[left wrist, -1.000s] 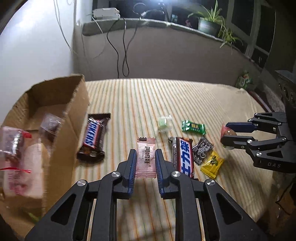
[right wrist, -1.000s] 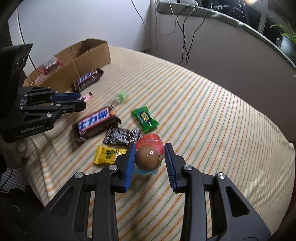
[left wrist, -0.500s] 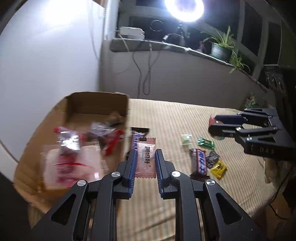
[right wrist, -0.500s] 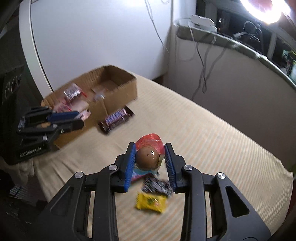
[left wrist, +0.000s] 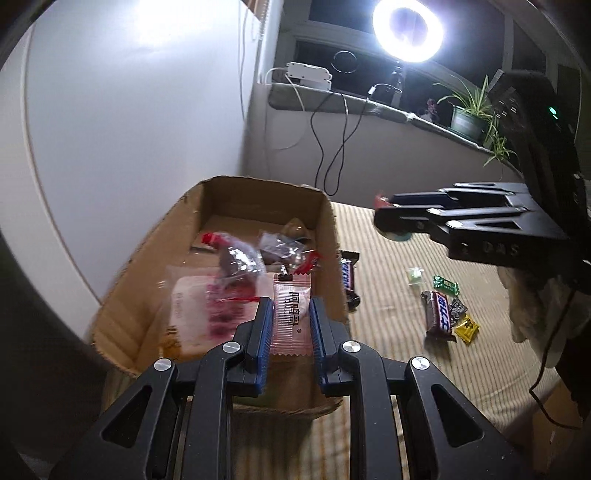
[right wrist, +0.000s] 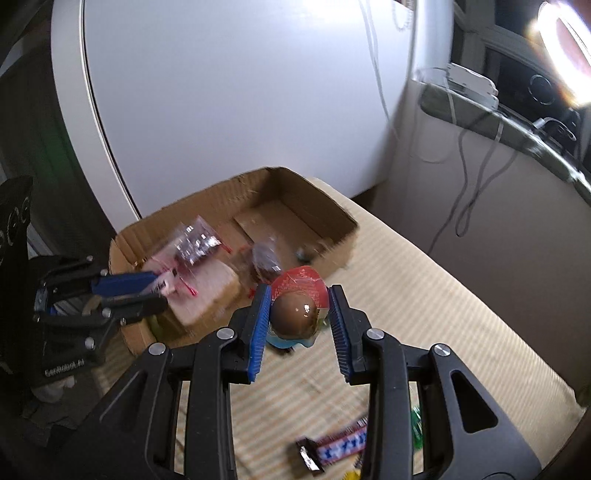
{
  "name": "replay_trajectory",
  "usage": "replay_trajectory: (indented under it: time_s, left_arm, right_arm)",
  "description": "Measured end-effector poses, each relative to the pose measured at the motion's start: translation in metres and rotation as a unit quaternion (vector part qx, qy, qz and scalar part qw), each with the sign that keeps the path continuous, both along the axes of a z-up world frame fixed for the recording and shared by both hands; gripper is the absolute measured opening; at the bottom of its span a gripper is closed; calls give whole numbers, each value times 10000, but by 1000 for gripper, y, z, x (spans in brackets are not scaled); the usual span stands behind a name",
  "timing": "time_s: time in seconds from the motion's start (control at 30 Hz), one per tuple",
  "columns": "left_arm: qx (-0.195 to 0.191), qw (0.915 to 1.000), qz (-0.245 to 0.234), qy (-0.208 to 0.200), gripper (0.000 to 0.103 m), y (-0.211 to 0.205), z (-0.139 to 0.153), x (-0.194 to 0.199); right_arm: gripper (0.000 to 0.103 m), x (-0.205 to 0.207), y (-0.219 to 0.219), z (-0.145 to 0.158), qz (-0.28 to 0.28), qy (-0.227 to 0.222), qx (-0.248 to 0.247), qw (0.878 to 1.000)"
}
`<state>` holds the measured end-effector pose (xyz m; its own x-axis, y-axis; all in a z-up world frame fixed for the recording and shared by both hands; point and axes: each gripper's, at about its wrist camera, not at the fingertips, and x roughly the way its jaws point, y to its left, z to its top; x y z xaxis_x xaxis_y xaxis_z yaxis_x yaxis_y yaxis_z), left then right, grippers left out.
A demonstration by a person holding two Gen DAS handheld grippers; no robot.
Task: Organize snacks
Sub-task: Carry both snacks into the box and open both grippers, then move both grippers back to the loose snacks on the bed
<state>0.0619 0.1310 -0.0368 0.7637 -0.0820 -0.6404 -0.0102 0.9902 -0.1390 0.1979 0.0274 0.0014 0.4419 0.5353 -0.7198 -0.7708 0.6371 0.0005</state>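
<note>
My left gripper (left wrist: 291, 317) is shut on a pink candy packet (left wrist: 291, 314) and holds it above the near right part of an open cardboard box (left wrist: 332, 236). The box holds several wrapped snacks (left wrist: 236, 258). My right gripper (right wrist: 298, 306) is shut on a chocolate egg snack with a red foil lid (right wrist: 297, 310), held in the air to the right of the box (right wrist: 332, 218). It also shows in the left wrist view (left wrist: 391, 218). The left gripper shows in the right wrist view (right wrist: 155, 291) over the box's near corner.
Loose snacks lie on the striped surface (left wrist: 388, 295): a Snickers bar beside the box (left wrist: 347, 277), another Snickers (left wrist: 439, 314), green (left wrist: 445, 284), black (left wrist: 458, 308) and yellow (left wrist: 467, 326) candies. A ring light (left wrist: 408, 27), cables and plants stand on the ledge behind.
Both grippers have risen and moved left toward the box with their snacks held. The left gripper now hangs over the box; the right one has come closer to its right wall.
</note>
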Motion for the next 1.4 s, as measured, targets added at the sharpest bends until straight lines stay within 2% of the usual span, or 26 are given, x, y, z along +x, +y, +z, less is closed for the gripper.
replay_trajectory:
  time_s: [0.47,0.97,1.03,1.07,1.1,1.13,1.2,1.4]
  left_arm:
    - [-50,10000,32,45,18,13,-5,-2]
    - [0,10000,-1,63,19,8,-4,1]
    - [16,10000,5,70,24,7,-4,1]
    - [30,10000,-2,74,31,6,-4,0]
    - [40,10000,4,71,37,5,-4,1]
    - [47,10000,18,61,39,5,-3,0]
    - [32,10000,38,59,39,7,-3,0]
    - [31,10000,24,40,39,4,-2,-2]
  right_arm:
    - [33,19,56,-23,222,282,-96,9993]
    - [34,28,61,-30,240,358,-79,9990]
    - [34,28,61,-30,240,358,-82,9990]
    - [35,28,61,-30,239,355,-87,9990]
    - [47,28,60,-29,231,341,-82,9991]
    - [62,27,60,-28,221,319,-63,9992]
    - [73,26,58,-25,205,240,20,9995]
    - [79,24,54,-17,133,195,52,9997]
